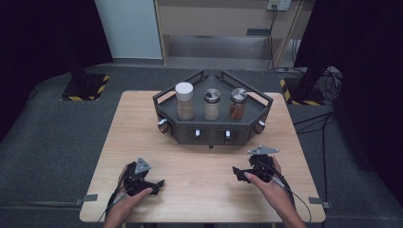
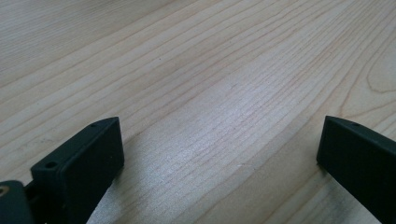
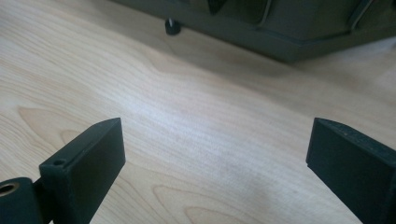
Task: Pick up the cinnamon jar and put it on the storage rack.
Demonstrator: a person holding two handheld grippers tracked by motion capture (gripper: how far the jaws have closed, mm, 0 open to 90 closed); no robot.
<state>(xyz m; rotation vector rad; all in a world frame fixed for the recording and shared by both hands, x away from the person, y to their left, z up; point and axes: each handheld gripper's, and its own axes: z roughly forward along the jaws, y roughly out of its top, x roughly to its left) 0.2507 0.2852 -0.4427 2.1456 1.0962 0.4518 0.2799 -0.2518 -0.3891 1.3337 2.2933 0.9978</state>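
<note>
A dark grey angular rack [image 1: 176, 128] stands at the far middle of the wooden table [image 1: 199, 190]. On it stand three jars in a row: a white-lidded jar [image 1: 184, 100], a metal-lidded jar of pale powder [image 1: 212, 104] and a metal-lidded jar of brown sticks [image 1: 238, 103]. My left gripper [image 1: 158, 183] rests low near the front left, open, with bare wood between its jaws [image 2: 219, 140]. My right gripper [image 1: 236, 173] sits at the front right, open, nothing between its jaws [image 3: 215, 144], pointing toward the rack's base [image 3: 280, 32].
Small drawers with white handles [image 1: 197, 134] line the rack's front, and knobs [image 1: 162, 125] stick out at its corners. Cables trail off the front edge from both grippers. Dark carpet surrounds the table, with stand bases marked in yellow and black behind it.
</note>
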